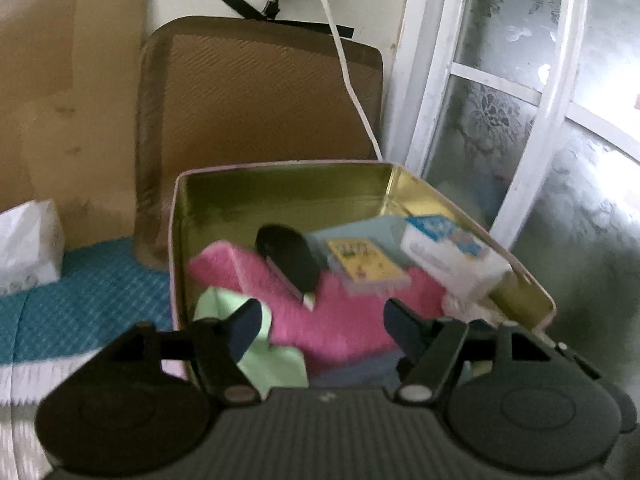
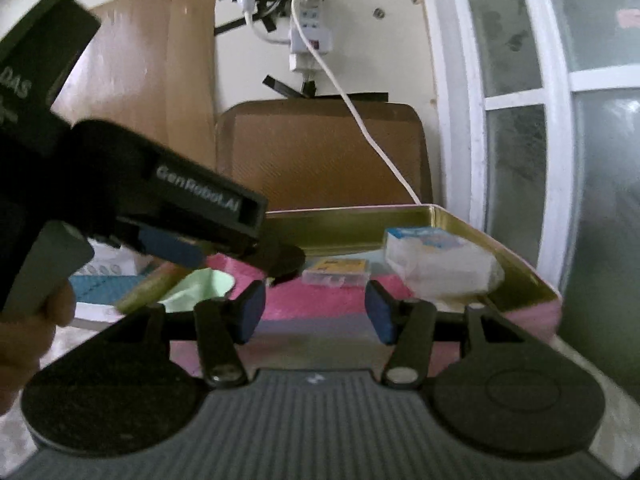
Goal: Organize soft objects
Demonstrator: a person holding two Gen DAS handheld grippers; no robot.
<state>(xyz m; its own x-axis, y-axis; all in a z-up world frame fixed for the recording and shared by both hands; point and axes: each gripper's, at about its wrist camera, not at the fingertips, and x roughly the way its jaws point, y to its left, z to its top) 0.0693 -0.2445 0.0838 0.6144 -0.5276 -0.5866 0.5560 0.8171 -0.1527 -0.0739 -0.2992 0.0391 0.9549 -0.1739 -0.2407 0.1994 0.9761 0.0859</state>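
Observation:
A gold-lined tin box (image 1: 280,184) holds a pink fluffy cloth (image 1: 344,320), a light green cloth (image 1: 276,360), a black oval object (image 1: 288,256), a small yellow card box (image 1: 364,264) and a white tissue pack (image 1: 452,256). My left gripper (image 1: 322,326) is open and empty just above the pink cloth at the box's near edge. In the right wrist view my right gripper (image 2: 315,312) is open and empty before the same tin box (image 2: 516,264), with the pink cloth (image 2: 320,300) between its fingers' line. The left gripper's body (image 2: 160,196) reaches in from the left.
A brown cushion (image 1: 256,92) leans on the wall behind the box. A white cable (image 1: 348,80) hangs from a power strip (image 2: 312,36). A white tissue bag (image 1: 28,252) lies on a teal quilt (image 1: 80,292). A frosted window (image 1: 520,100) stands at the right.

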